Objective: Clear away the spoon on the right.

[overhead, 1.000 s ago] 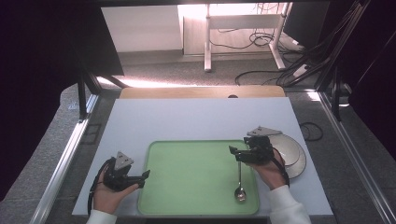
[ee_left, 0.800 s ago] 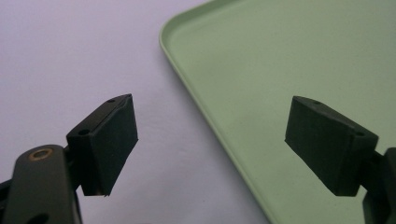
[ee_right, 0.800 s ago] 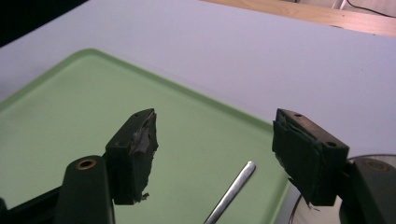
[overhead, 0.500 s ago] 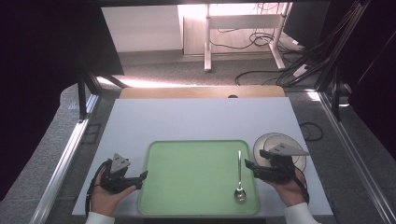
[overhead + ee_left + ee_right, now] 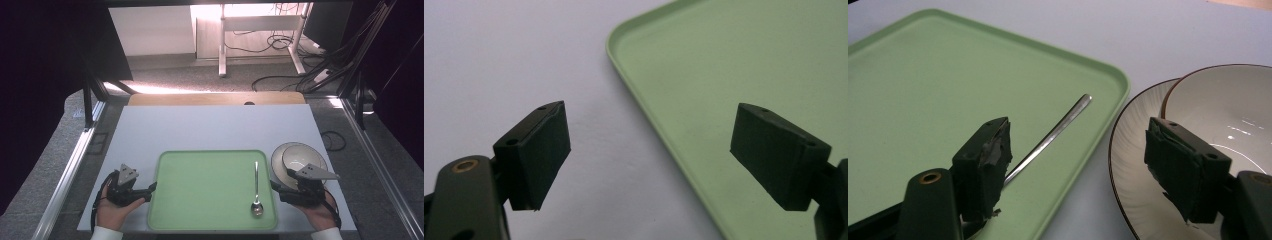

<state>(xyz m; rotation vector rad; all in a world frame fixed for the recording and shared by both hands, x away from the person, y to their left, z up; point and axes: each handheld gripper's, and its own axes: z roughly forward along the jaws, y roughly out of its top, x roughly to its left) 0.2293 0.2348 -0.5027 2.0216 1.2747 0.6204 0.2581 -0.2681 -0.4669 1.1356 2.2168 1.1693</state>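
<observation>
R gripper (image 5: 276, 189) jaws just opening, nothing betw them, straddling green tray (image 5: 200, 170) rim by plate (image 5: 278, 161); spoon (image 5: 256, 187) lies on tray. L gripper (image 5: 150, 189) released at tray's left edge.

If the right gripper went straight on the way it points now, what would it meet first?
Probably the right rim of the green tray, which lies between the open jaws of the right gripper; the spoon lies just left of that line, the plate right.
</observation>
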